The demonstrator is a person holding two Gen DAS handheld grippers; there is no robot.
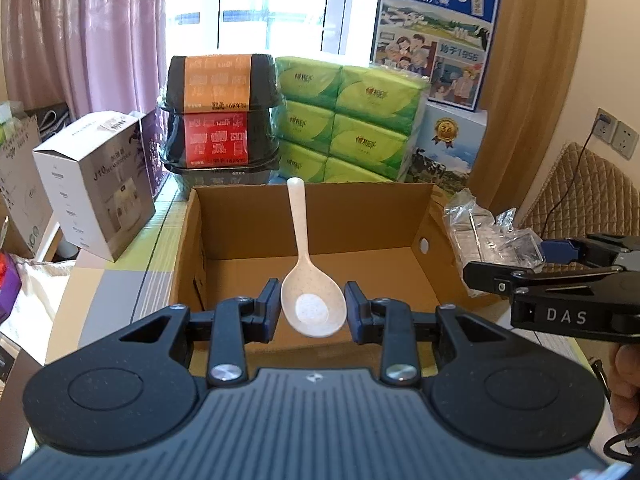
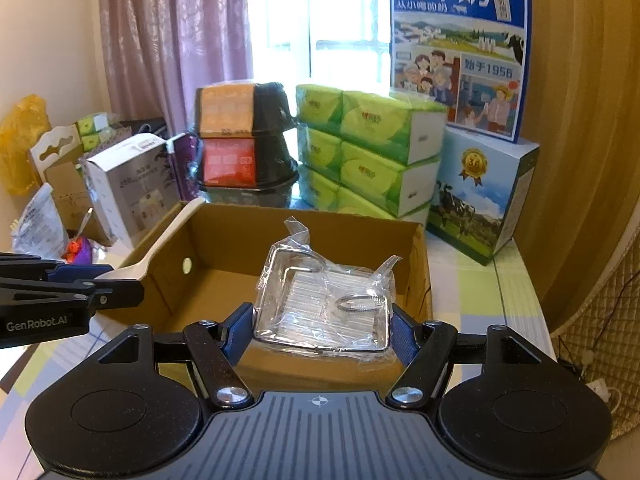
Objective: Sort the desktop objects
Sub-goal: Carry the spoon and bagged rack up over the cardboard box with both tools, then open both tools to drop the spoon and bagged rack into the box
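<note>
Behind the open cardboard box (image 1: 312,220), a carton (image 1: 436,28) reading "纯牛奶" is seen. Over the box, a white spoon (image 1: 310,280) is pinched by the left gripper (image 1: 312,308), and a plastic-wrapped wire rack (image 2: 324,304) by the right gripper (image 2: 322,330), marked "DAS".

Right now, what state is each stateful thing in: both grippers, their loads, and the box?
Left gripper: shut on spoon.
Spoon: held by its bowl, handle pointing away, over the box.
Right gripper: shut on plastic packet.
Plastic packet: crinkled, held above the box.
Cardboard box: open-topped; visible floor bare.

Both wrist views close, facing cardboard box (image 1: 312,220)
</note>
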